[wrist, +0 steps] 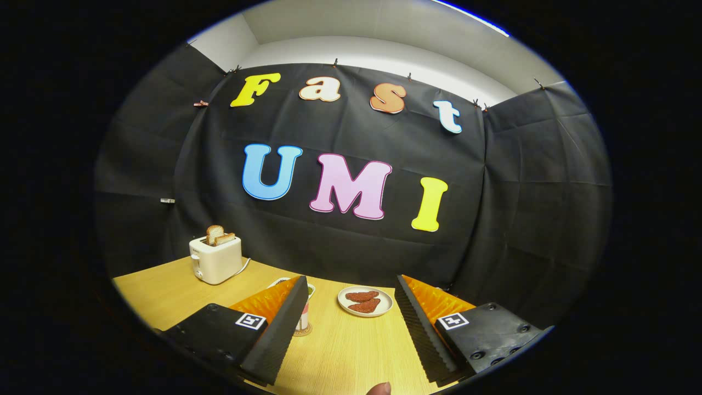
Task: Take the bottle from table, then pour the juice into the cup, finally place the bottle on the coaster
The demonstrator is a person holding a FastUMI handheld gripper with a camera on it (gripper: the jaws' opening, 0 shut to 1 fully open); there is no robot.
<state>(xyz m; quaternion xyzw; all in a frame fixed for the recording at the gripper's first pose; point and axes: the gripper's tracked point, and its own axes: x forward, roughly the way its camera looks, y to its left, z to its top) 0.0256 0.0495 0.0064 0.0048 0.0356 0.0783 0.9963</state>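
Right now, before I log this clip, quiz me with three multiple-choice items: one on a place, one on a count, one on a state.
1. Where is the toaster?
A. between the tongs
B. far side of the table, by the black wall
C. on the plate

2. How many reddish pieces lie on the white plate?
A. two
B. four
C. none

3. The tongs are:
A. shut on the plate
B. open, holding nothing
C. shut on the toaster

Key: 1 B, it stands against the cloth; 2 A, two pieces show; 3 B, bare wood lies between the fingers.
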